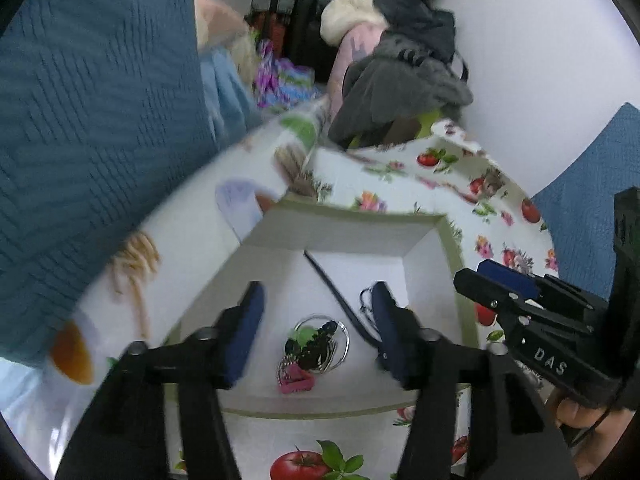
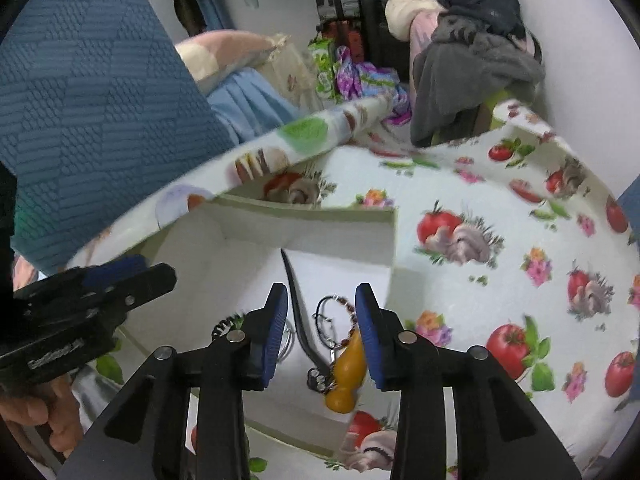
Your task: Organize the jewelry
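Jewelry lies in a white box [image 1: 424, 240] on the tablecloth [image 1: 400, 176]. Only the left wrist view shows the pink clip [image 1: 298, 380], the ring [image 1: 344, 338] and the dark beads [image 1: 316, 344]. Only the right wrist view shows the orange piece [image 2: 348, 376] and the bracelet [image 2: 346, 306]. The strap [image 1: 332, 292] shows in both. Left gripper [image 1: 316, 320] hangs spread wide above the pile, holding nothing. Right gripper [image 2: 322, 324] is spread too, empty, its blue pads [image 2: 370, 336] flanking the orange piece; whether they touch it cannot be told.
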Tool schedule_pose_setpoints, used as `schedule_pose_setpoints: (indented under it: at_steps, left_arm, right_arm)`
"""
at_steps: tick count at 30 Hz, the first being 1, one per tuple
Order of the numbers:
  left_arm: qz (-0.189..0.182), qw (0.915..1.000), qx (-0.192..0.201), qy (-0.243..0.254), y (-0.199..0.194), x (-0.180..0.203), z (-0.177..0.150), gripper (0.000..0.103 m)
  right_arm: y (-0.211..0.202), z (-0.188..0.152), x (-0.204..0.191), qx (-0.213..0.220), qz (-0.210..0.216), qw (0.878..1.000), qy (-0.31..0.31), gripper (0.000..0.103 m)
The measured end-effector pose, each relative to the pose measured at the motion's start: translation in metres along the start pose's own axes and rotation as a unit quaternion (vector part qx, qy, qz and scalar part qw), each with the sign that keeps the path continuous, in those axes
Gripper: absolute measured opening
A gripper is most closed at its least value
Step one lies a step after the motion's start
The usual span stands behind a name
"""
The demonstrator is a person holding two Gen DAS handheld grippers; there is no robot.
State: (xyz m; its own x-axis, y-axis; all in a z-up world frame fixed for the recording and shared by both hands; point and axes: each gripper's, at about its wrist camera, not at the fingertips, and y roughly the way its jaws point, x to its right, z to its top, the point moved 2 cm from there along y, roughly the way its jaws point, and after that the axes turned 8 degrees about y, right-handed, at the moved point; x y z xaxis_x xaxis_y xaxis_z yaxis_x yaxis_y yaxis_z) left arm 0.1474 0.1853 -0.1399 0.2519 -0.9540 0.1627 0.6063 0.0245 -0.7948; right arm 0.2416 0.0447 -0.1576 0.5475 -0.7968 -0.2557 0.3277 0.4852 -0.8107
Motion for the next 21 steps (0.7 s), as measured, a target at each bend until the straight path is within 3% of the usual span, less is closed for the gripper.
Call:
schedule_pose_setpoints:
  at_steps: [5,14,17,21]
  left_arm:
    - [0.013,0.9988,0.044,0.018,-0.04,0.009,0.017,0.06]
    - [0.014,0.9902,0.13,0.048,-0.124,0.029,0.037,0.06]
    - [0.038,0.9832,0.167,0.062,-0.152,0.036,0.038,0.06]
    - [0.041,0.9806,0.182,0.062,-0.171,0.038,0.033,0.06]
  right_arm:
    - [-0.044,0.021,0.002,0.048,0.001,0.999,0.001,0.045]
    - [-0.147,0.041,-0.018,0.16,0.016,0.987,-0.015,0.046]
    - [-0.173,0.038,-0.021,0.186,0.026,0.982,-0.018,0.046]
    - [-0.201,0.027,-0.026,0.217,0.015,0.975,-0.033,0.046]
